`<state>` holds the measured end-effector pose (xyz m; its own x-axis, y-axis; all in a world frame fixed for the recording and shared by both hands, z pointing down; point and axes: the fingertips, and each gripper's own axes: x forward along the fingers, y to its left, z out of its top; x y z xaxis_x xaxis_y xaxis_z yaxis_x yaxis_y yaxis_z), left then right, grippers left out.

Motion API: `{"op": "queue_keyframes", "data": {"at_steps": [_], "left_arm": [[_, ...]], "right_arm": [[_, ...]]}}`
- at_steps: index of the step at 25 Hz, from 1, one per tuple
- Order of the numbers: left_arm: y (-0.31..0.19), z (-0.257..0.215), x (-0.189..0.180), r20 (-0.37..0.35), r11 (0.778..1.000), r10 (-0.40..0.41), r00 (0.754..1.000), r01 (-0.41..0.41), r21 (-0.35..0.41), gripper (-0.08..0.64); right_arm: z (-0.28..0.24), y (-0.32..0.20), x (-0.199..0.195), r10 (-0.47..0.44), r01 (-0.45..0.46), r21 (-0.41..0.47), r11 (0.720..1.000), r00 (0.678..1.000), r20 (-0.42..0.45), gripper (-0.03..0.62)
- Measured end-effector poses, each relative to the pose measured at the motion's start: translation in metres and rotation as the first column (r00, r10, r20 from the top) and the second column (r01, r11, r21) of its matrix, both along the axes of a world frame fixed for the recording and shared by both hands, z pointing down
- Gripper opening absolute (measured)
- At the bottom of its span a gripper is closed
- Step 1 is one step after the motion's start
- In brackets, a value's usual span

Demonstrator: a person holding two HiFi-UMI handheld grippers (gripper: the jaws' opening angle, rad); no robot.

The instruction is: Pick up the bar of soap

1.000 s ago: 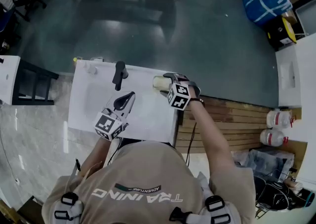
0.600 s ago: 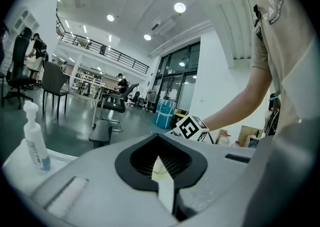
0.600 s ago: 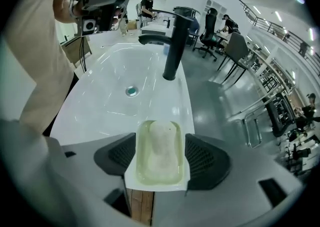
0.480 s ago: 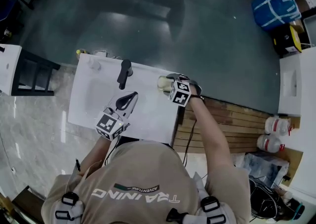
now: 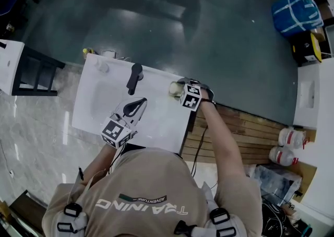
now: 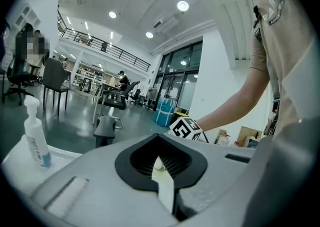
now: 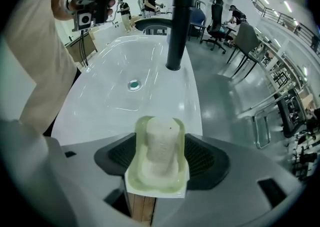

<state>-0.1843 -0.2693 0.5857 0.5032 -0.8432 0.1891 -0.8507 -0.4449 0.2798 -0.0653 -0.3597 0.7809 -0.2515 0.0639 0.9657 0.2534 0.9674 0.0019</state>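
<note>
The bar of soap (image 7: 162, 138) is off-white and stands on end in a pale green dish (image 7: 156, 183) at the right edge of the white sink counter (image 5: 156, 126). In the head view the soap (image 5: 174, 88) is a small pale block. My right gripper (image 7: 161, 153) has its black pads close against both sides of the soap and the dish, shut on the soap. My left gripper (image 5: 134, 106) hovers over the middle of the counter, shut and holding nothing. In its own view the left gripper (image 6: 161, 163) has its pads pressed together.
A black faucet (image 5: 134, 76) stands at the back of the basin (image 7: 132, 85). A pump bottle (image 6: 36, 136) stands at the counter's far left corner. Wooden planks (image 5: 245, 126) lie right of the counter, and grey floor lies beyond it.
My right gripper has edged a little closer in on the soap. The left gripper has hardly moved.
</note>
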Motion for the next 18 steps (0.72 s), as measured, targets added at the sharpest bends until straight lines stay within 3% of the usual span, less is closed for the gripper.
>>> {"op": "queue_keyframes", "data": {"at_steps": [18], "left_arm": [[-0.005,0.005,-0.008,-0.013,1.000,-0.013,1.000,0.013,-0.006,-0.005]], "right_arm": [[0.014,0.003,-0.007,0.040,-0.047,-0.104,0.993,0.997,-0.069,0.227]]}}
